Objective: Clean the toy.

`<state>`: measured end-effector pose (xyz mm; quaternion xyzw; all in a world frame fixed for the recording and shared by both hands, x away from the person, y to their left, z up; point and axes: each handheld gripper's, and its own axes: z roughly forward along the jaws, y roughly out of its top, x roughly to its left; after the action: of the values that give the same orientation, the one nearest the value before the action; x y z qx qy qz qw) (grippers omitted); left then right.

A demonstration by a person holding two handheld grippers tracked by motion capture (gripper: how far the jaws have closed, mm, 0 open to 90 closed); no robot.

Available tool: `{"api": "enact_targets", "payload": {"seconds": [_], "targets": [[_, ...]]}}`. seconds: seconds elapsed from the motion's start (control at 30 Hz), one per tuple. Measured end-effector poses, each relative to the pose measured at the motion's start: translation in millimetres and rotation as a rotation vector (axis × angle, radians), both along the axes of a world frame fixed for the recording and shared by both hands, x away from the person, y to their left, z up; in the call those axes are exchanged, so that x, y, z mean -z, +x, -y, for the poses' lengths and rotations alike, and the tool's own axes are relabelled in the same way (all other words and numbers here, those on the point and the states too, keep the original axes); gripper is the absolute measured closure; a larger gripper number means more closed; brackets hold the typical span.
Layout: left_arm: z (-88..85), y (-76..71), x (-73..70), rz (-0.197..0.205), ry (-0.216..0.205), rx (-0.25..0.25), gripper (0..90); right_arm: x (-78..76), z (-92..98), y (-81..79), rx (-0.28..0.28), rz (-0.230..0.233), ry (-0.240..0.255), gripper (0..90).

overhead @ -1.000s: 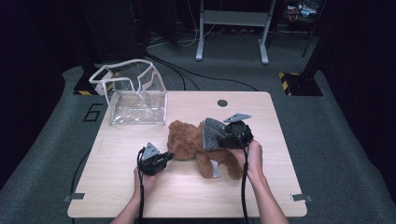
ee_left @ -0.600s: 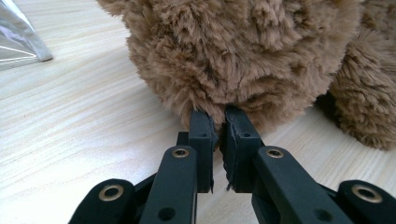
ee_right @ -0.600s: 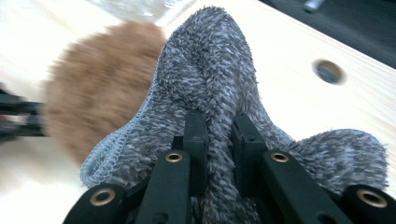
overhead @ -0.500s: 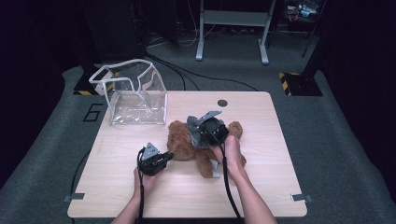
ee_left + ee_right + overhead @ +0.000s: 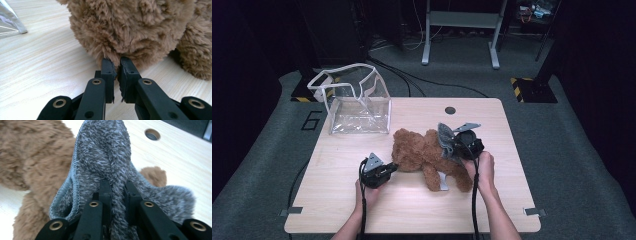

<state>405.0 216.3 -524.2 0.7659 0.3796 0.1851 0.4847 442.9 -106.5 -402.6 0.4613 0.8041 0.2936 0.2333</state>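
A brown bear (image 5: 424, 155) lies across the middle of the bench (image 5: 342, 205), head toward the left gripper (image 5: 388, 169), legs toward the near right. A grey garment (image 5: 446, 140) sits on the bear's body at its right side.

The left gripper, held low at the near left, has its jaws nearly closed on a tuft of the bear's fur; in the left gripper view (image 5: 116, 68) the pads pinch the fur at the lower edge of the bear's head, just above the bench surface.

The right gripper (image 5: 451, 148) comes in over the bear's right side. Its jaws have just been closing and are now clamped on a fold of the grey garment; in the right gripper view (image 5: 117, 187) the fleecy cloth stands up between the pads and spreads to both sides, its ribbed hem at the left, over brown fur.

A clear bag (image 5: 354, 102) stands open at the far left corner, well apart from the bear. A round hole (image 5: 450, 110) lies in the bench near the far edge.
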Motion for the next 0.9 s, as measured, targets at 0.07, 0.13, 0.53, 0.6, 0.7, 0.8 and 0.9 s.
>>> {"api": "enact_targets", "payload": {"seconds": [0.07, 0.13, 0.53, 0.6, 0.7, 0.8, 0.9], "targets": [[0.0, 0.0, 0.1, 0.000, -0.001, -0.002, 82.5, 0.6, 7.0, -0.6, 0.031, 0.001, 0.008, 79.7], [-0.1, 0.0, 0.0, -0.001, -0.001, -0.002, 82.6, -0.7, 10.3, -2.0, 0.054, 0.003, 0.007, 79.7], [1.4, 0.5, 0.6, -0.001, -0.001, -0.015, 83.5, -14.4, -44.6, -28.4, -0.146, 0.063, 0.018, 79.5], [1.2, 0.7, 0.5, -0.001, 0.000, -0.016, 83.6, -2.4, -70.3, -27.7, -0.191, 0.053, -0.024, 79.4], [0.9, 0.8, 0.5, -0.010, 0.000, -0.015, 83.7, 8.3, -79.0, -26.0, -0.199, 0.048, -0.068, 79.5], [0.7, 1.0, 0.4, -0.006, 0.001, -0.011, 83.7, 19.0, -68.7, -28.5, -0.183, 0.026, -0.055, 79.7], [0.3, 0.9, 0.1, -0.008, 0.002, -0.008, 83.7, 18.8, -53.0, -35.3, -0.153, 0.008, -0.053, 79.8]]}}
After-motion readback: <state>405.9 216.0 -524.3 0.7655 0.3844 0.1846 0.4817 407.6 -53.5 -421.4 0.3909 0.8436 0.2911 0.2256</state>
